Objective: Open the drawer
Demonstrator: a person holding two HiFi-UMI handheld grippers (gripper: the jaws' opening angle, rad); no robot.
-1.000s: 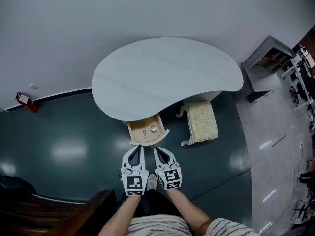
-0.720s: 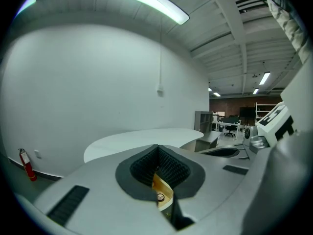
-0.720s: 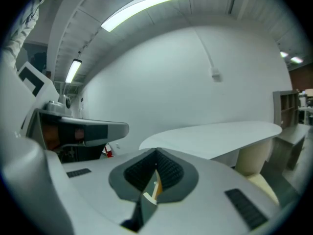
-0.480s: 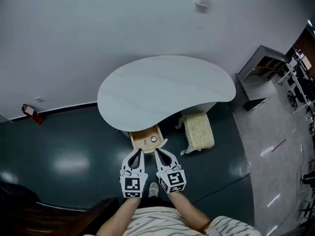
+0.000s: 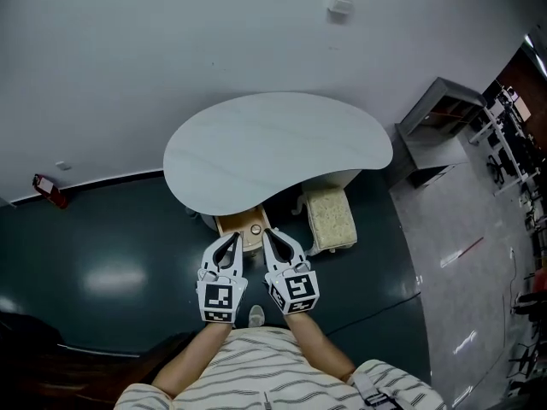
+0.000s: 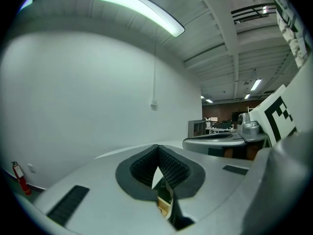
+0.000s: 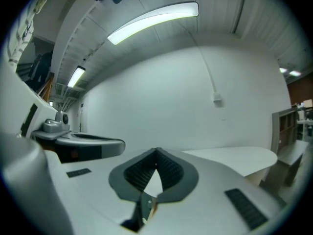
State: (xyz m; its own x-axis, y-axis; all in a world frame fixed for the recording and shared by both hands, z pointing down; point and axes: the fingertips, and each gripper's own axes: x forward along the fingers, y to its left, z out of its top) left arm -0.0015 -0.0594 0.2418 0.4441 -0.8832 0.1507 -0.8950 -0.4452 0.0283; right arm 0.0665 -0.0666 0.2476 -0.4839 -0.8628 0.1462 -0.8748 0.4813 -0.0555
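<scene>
A white kidney-shaped table (image 5: 273,148) stands by the wall. Its tan wooden drawer (image 5: 237,225) is pulled out from under the near edge, and a small round object (image 5: 255,230) lies inside. My left gripper (image 5: 234,237) and right gripper (image 5: 267,232) hover side by side in the air on the near side of the drawer, touching nothing. Both are shut and hold nothing. In the left gripper view the pads (image 6: 171,168) meet at the tip, and a sliver of the drawer (image 6: 163,207) shows below them. The right gripper view shows shut pads (image 7: 168,170) and the tabletop (image 7: 234,156) at the right.
A cushioned cream stool (image 5: 329,218) stands right of the drawer, partly under the table. A red fire extinguisher (image 5: 49,191) sits at the left wall, a grey shelf unit (image 5: 434,109) at the right. Dark wooden furniture (image 5: 51,374) fills the bottom left. My shoe (image 5: 255,316) is on the dark floor.
Both grippers have risen together, staying shut and side by side. The table and drawer now look smaller and sit further left in the head view. The drawer stays pulled out.
</scene>
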